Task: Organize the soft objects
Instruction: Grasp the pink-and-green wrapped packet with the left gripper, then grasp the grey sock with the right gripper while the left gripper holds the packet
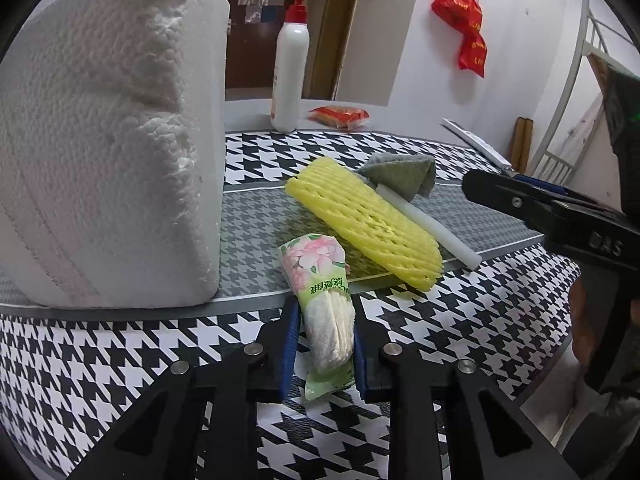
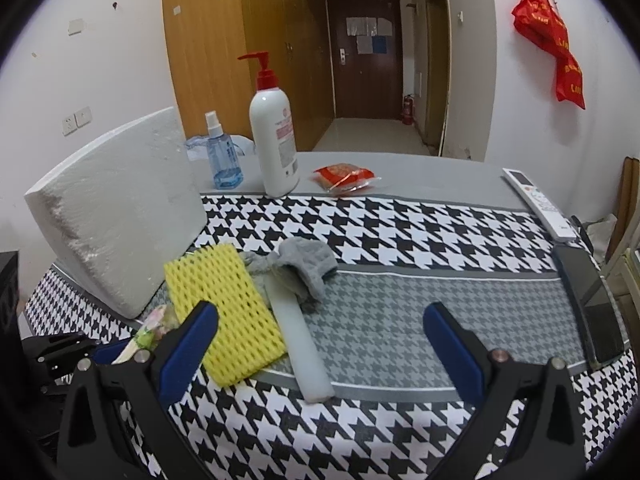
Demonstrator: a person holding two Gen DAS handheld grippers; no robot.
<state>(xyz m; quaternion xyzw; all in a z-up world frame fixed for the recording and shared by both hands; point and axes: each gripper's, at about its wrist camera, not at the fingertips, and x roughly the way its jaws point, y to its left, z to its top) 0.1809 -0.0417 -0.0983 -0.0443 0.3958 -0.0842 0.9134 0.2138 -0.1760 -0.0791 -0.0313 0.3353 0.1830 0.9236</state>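
Pinching a tissue pack between the blue pads of the left gripper, low over the houndstooth bench, just in front of the big white foam block. Fingers drawn in narrow, touching both sides of the wrapper. Looks light and squashy, film probably slick, so best taken across the fat middle, not the loose crimped end. Lying beyond, on the grey strip: yellow foam net, white foam stick alongside it, grey cloth draped over the stick's far end. All likely featherlight, easily crushed. Hovering over the bench with nothing held, right gripper, fingers spread wide, net and stick lying below between them.
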